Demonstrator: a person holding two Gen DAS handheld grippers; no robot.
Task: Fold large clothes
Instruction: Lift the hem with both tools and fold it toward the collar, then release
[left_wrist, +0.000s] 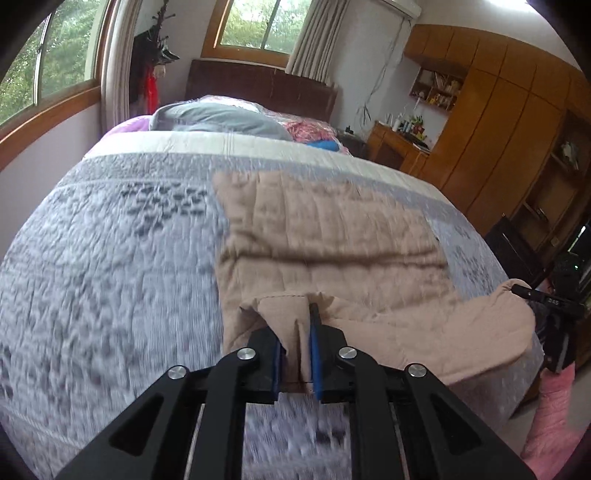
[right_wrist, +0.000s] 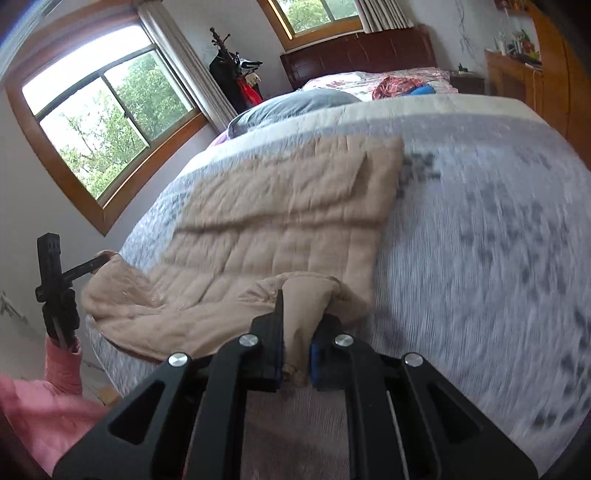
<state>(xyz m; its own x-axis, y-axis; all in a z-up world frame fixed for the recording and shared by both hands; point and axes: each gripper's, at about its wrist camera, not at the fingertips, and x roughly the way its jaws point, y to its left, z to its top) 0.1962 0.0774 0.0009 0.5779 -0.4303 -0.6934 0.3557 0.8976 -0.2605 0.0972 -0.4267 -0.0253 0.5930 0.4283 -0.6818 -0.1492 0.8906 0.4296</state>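
A large beige quilted garment (left_wrist: 325, 236) lies spread on the bed, its near end lifted. It also shows in the right wrist view (right_wrist: 280, 218). My left gripper (left_wrist: 297, 332) is shut on a bunched near edge of the garment. My right gripper (right_wrist: 297, 332) is shut on another near edge, a rounded fold. Each gripper shows in the other's view, the right one (left_wrist: 550, 299) at the garment's right corner, the left one (right_wrist: 55, 280) at its left corner. The views are motion-blurred.
The bed has a grey patterned quilt (left_wrist: 110, 258) and a grey pillow (left_wrist: 218, 118) by the dark headboard (left_wrist: 258, 85). Wooden wardrobes (left_wrist: 498, 122) stand to the right, windows (right_wrist: 110, 107) to the left. A pink sleeve (right_wrist: 44, 398) shows low.
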